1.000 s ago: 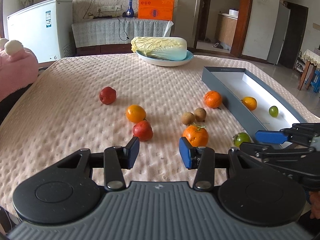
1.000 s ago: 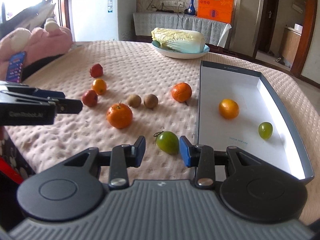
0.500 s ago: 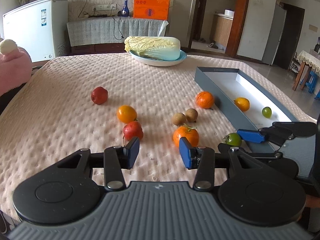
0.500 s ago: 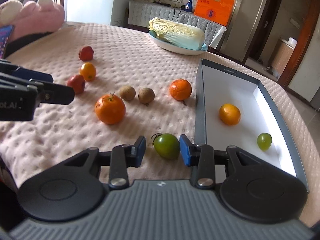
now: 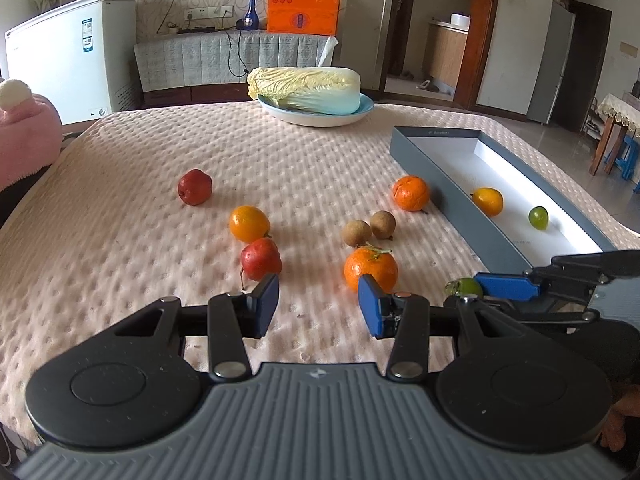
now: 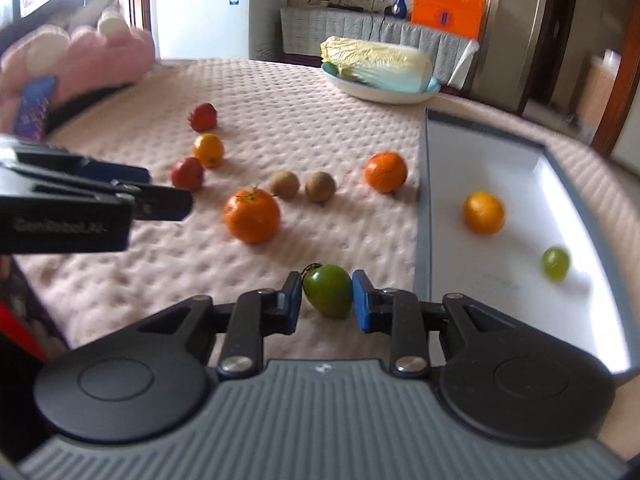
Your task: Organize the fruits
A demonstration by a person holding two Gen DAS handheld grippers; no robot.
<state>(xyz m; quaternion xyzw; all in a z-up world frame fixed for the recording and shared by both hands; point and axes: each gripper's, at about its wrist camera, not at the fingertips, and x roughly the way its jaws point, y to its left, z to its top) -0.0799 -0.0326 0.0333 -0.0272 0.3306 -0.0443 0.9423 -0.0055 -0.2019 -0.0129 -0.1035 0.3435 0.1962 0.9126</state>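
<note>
Grip status: the right gripper (image 6: 323,306) has just been closing, and its blue pads now bear on both flanks of the green fruit (image 6: 328,295), which sits on the tablecloth (image 6: 280,128) just left of the grey box (image 6: 423,216). The left gripper (image 5: 319,306) stands partly open with nothing between its jaws; it hovers just short of the large orange (image 5: 371,267) and the red fruit (image 5: 260,258).

Handling, as a judgement:
- The green fruit looks small, light and smooth-skinned, likely slippery under hard pads.
- It appears firm yet bruisable, so moderate clamping force is advised.
- The pads belong across its widest part, clear of the short stem at its far end, as they sit now.
- The quilted cloth is soft and dimpled, so round fruit may roll when nudged.

Box contents: a small orange (image 6: 483,213) and a green grape-like fruit (image 6: 555,264) lie on the white floor.

Limits of view:
- The right wrist view is motion-blurred, so exact pad contact cannot be confirmed at the edges.
- Whether the green fruit has left the cloth cannot be told.
- In the left wrist view, the right gripper's finger covers most of the green fruit.
- The near end of the box is cut off behind the gripper body.
</note>
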